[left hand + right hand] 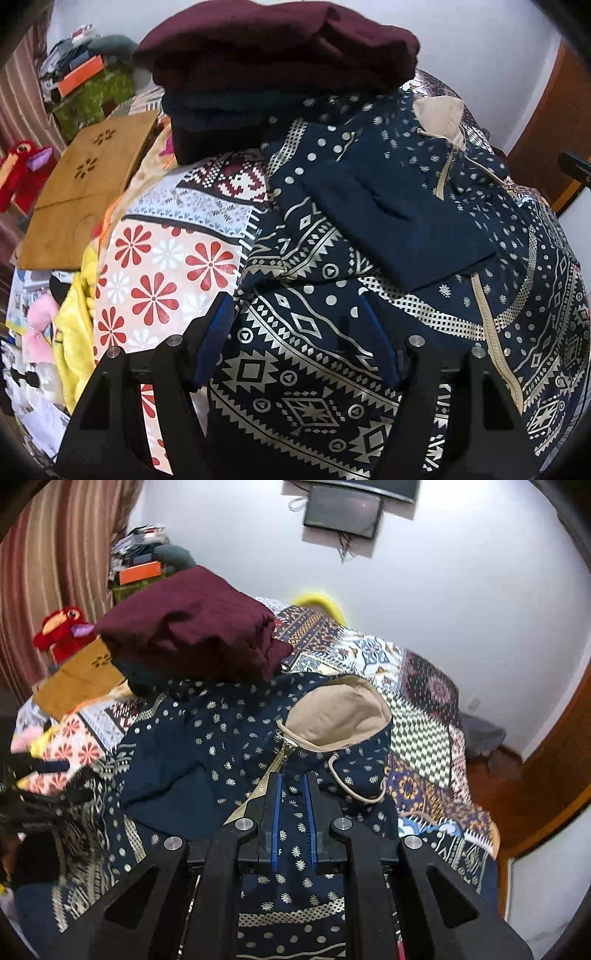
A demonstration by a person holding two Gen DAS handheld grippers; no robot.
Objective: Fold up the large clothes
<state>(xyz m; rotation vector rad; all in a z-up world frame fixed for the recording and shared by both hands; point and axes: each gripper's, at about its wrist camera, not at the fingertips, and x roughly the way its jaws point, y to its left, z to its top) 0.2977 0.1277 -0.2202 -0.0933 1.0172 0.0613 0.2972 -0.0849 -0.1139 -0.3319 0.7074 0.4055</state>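
Observation:
A navy hooded jacket (pixel 369 280) with cream tribal print lies spread on the bed, one plain navy sleeve (pixel 399 214) folded across its chest. My left gripper (pixel 297 306) is open, its jaws wide apart just above the jacket's lower left part. In the right wrist view the jacket (pixel 207 738) shows its beige-lined hood (pixel 340 716) and zipper. My right gripper (pixel 293 779) hovers over the chest below the hood, jaws narrowly apart with jacket cloth showing between them; I cannot tell if it grips.
A stack of folded clothes with a maroon one (pixel 273 48) on top stands beyond the jacket, also in the right wrist view (pixel 192 627). A patterned bedspread (pixel 417 716) covers the bed. A wooden board (pixel 85 188), a red plush toy (pixel 62 627) and clutter lie left.

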